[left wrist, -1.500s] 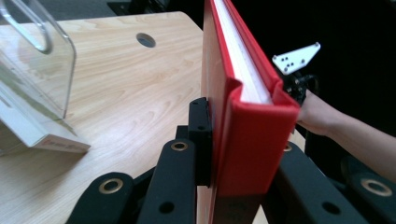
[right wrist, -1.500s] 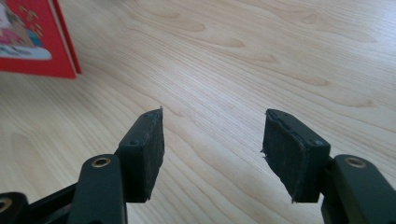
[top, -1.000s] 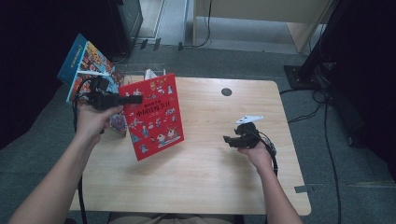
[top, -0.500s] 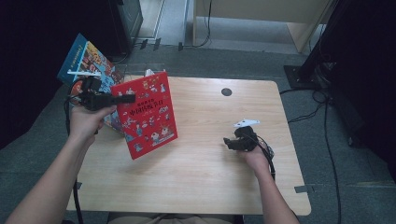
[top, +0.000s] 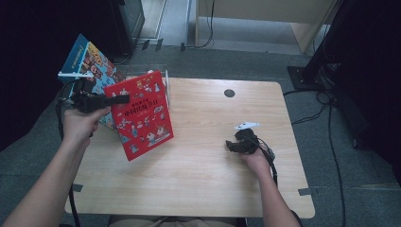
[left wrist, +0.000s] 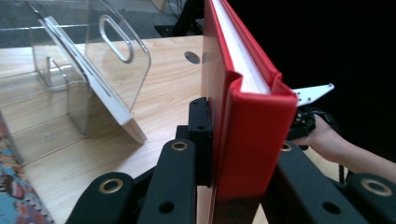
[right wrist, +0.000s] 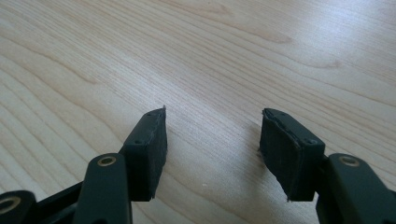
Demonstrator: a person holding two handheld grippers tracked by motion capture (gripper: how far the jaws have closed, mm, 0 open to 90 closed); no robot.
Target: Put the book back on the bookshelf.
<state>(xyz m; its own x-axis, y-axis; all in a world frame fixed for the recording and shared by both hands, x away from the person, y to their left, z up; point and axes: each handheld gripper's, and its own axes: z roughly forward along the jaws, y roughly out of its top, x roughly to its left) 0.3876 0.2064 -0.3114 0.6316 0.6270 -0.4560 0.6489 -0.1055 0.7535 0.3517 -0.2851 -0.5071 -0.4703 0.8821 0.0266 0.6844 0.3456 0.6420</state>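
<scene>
The wooden table (top: 198, 189) spans the centre of the high view. At its ten o'clock corner a red book (top: 139, 113) is held tilted above the tabletop, spine toward the left gripper (top: 116, 100), whose jaws pinch the book at the spine edge; in the left gripper view the red cover and white page block sit clamped between the two black jaws. A blue picture book (top: 87, 59) lies behind the red one, farther toward ten o'clock, off the table edge. A clear acrylic stand (left wrist: 93, 60) sits on the table just beside the red book. At four o'clock the right gripper (top: 230, 145) rests low over bare wood, jaws spread with nothing between them, well apart from the books.
</scene>
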